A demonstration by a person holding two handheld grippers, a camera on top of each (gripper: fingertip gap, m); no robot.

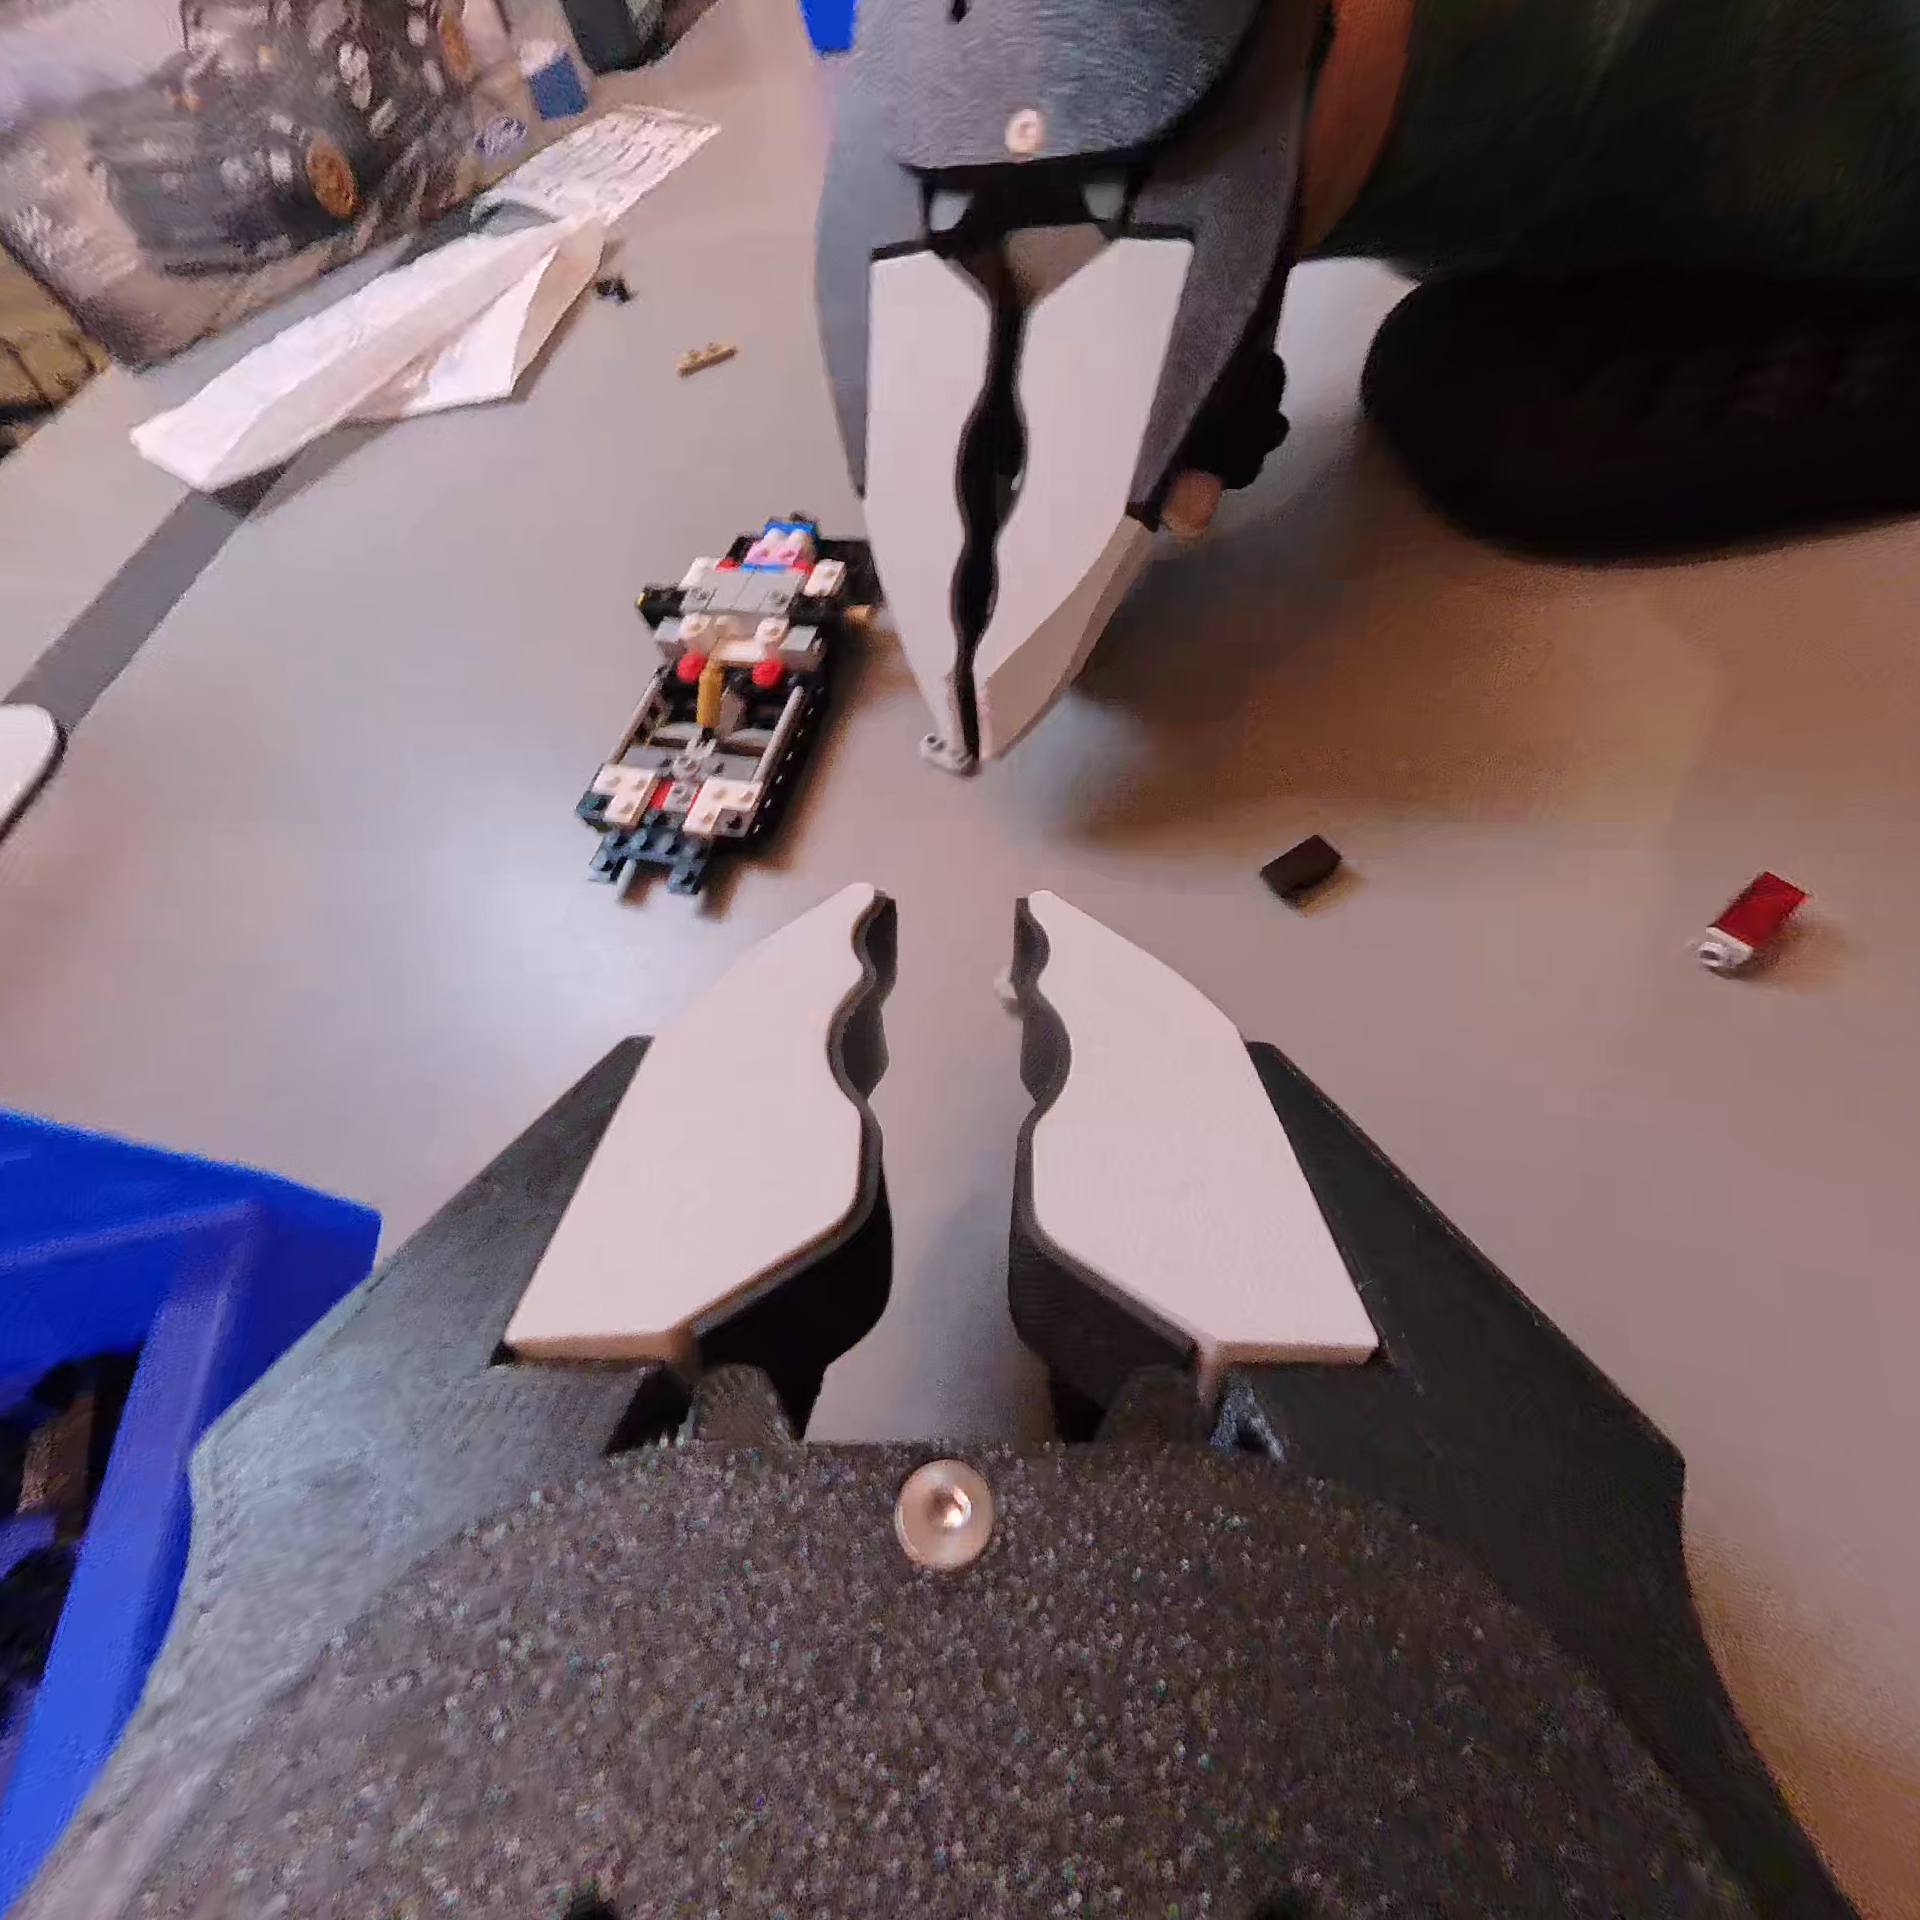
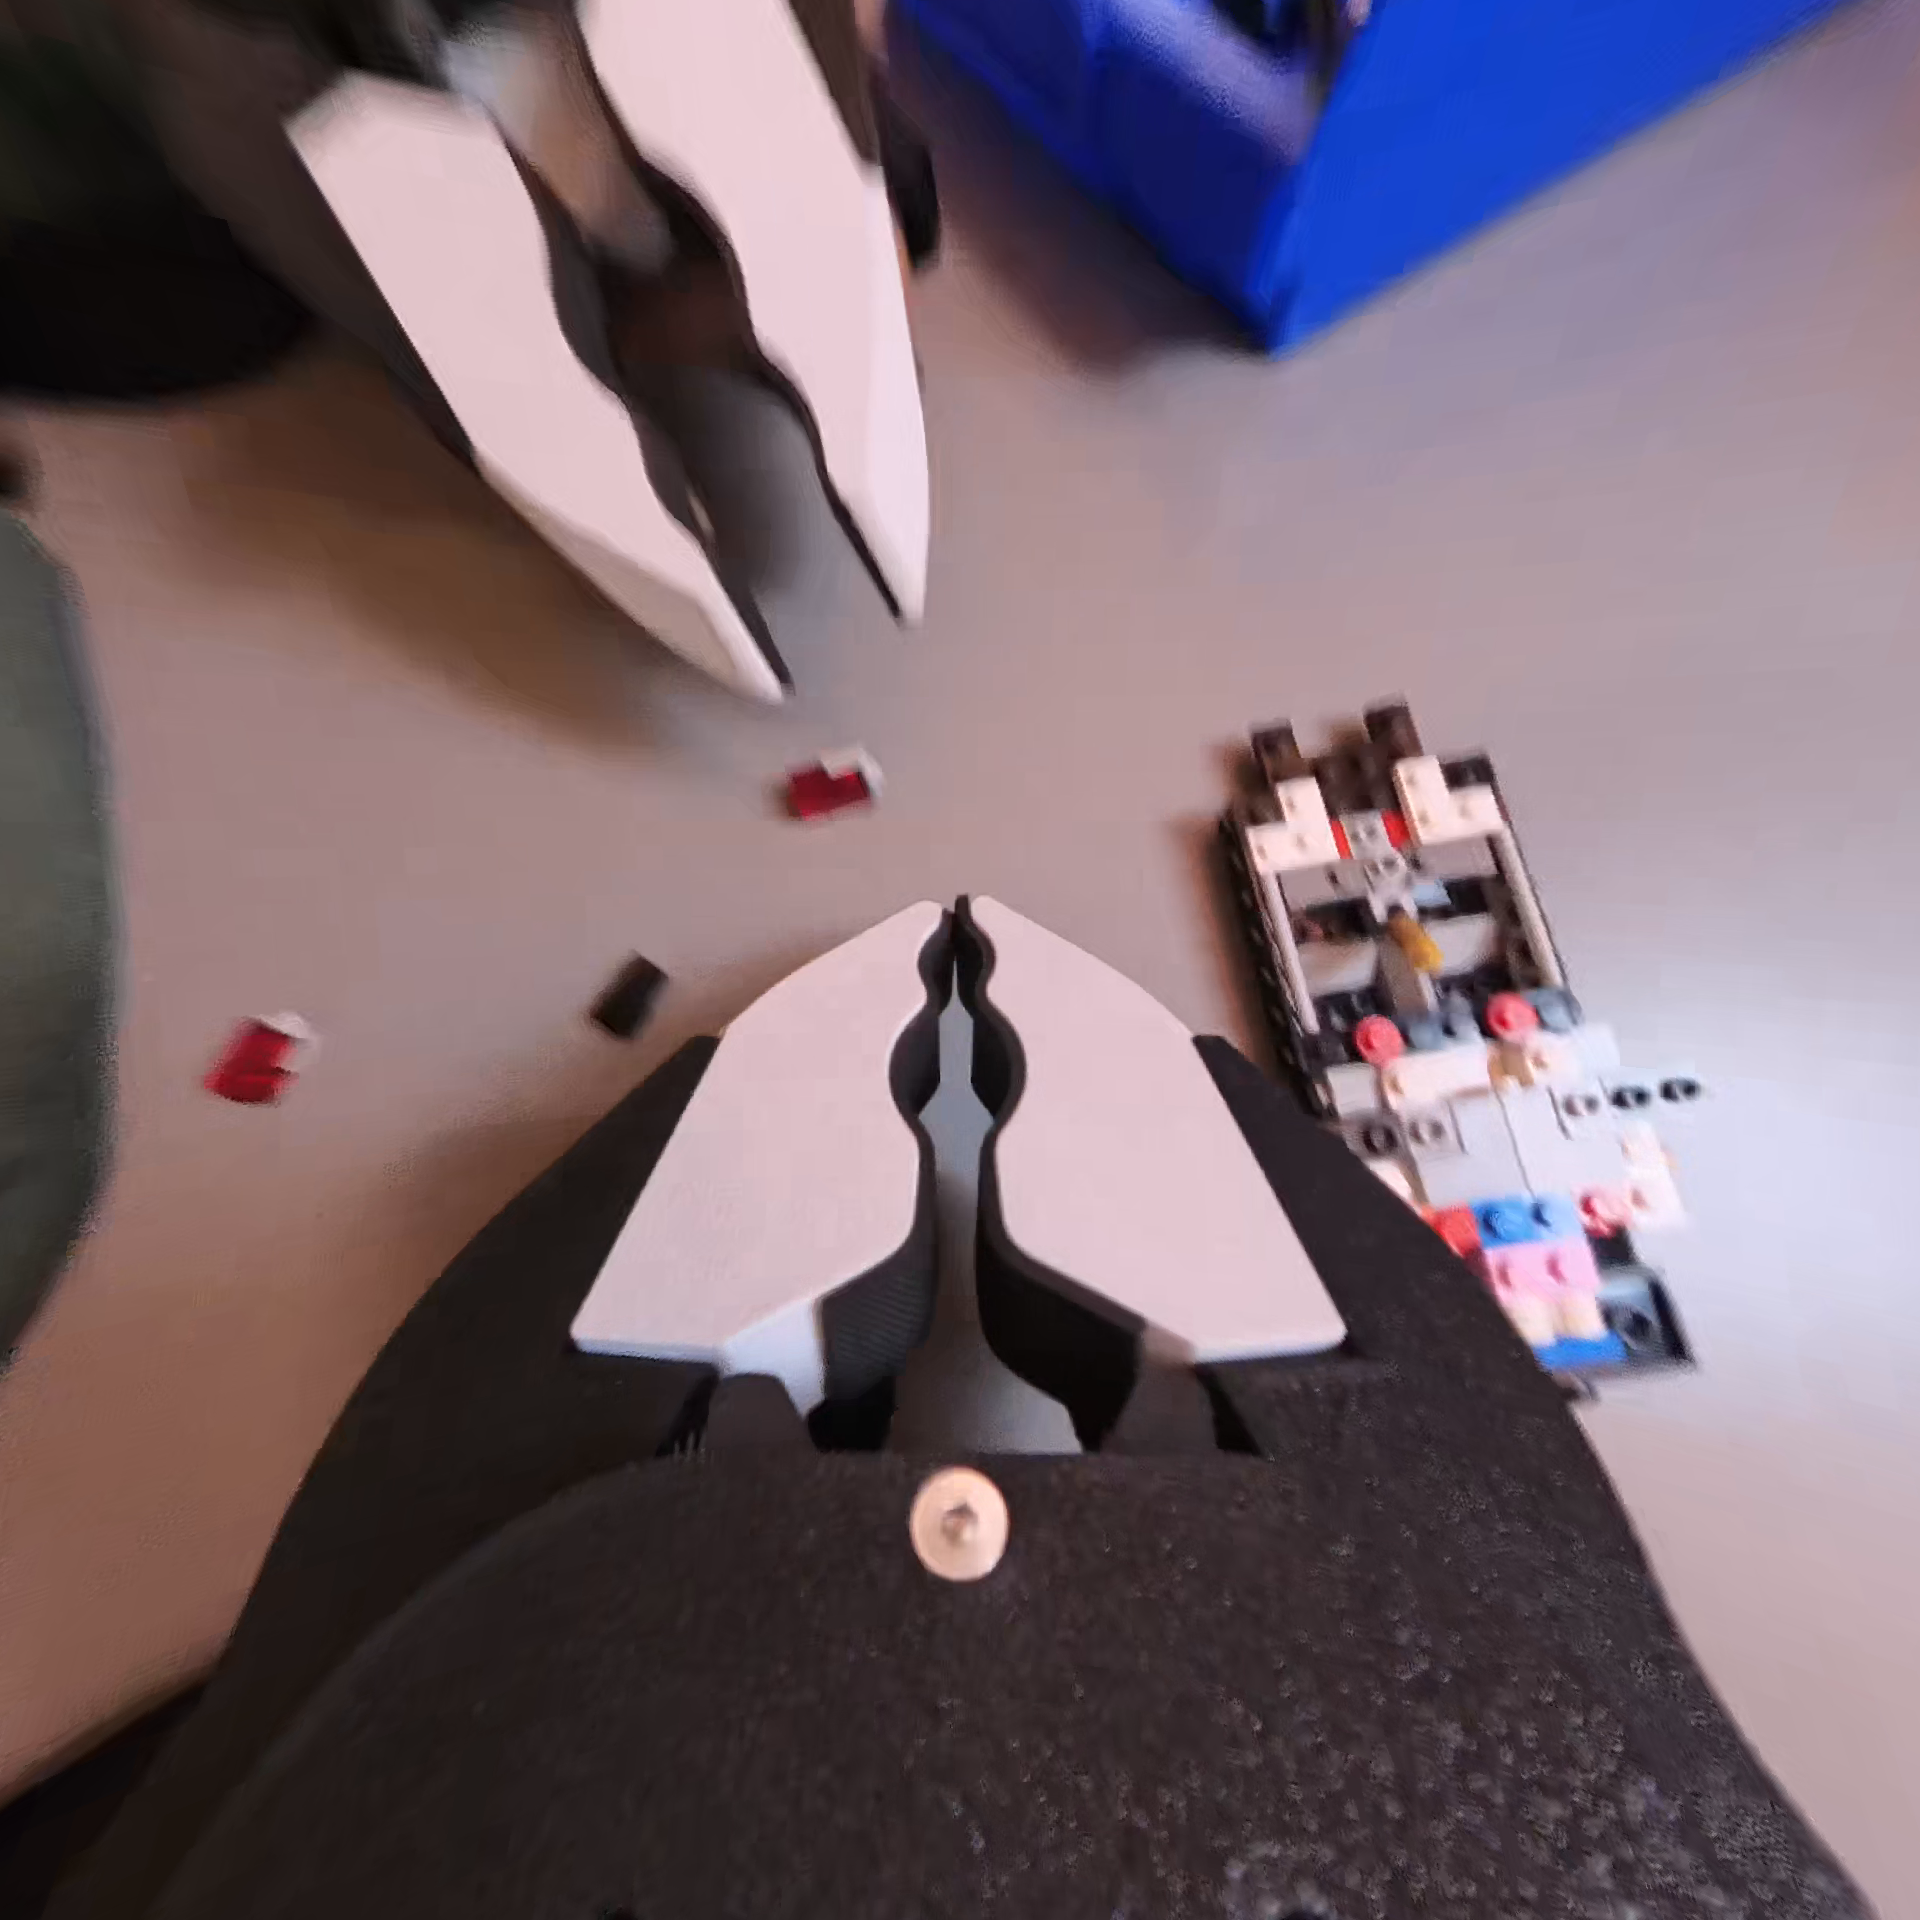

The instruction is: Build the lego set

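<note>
My left gripper (image 1: 954,914) is open and empty, low over the grey table (image 1: 1351,1091); it also shows in the right wrist view (image 2: 842,649). My right gripper (image 2: 956,909) is shut. In the left wrist view it (image 1: 961,753) points down, with a small light grey brick piece (image 1: 943,750) pinched at its tips. That piece is hidden in its own view. A partly built brick car chassis (image 1: 717,707) (image 2: 1455,1039) lies flat on the table beside both grippers. A red and white piece (image 2: 831,784) lies just off the left gripper's tips.
A small black piece (image 1: 1299,864) (image 2: 627,995) and another red piece (image 1: 1756,920) (image 2: 255,1060) lie loose. A blue bin (image 1: 156,1299) (image 2: 1351,156) stands near the left gripper. A white paper bag (image 1: 384,353), a printed box (image 1: 208,156) and a tan piece (image 1: 707,356) lie farther off. A person's dark sleeve (image 1: 1662,364) is behind the right gripper.
</note>
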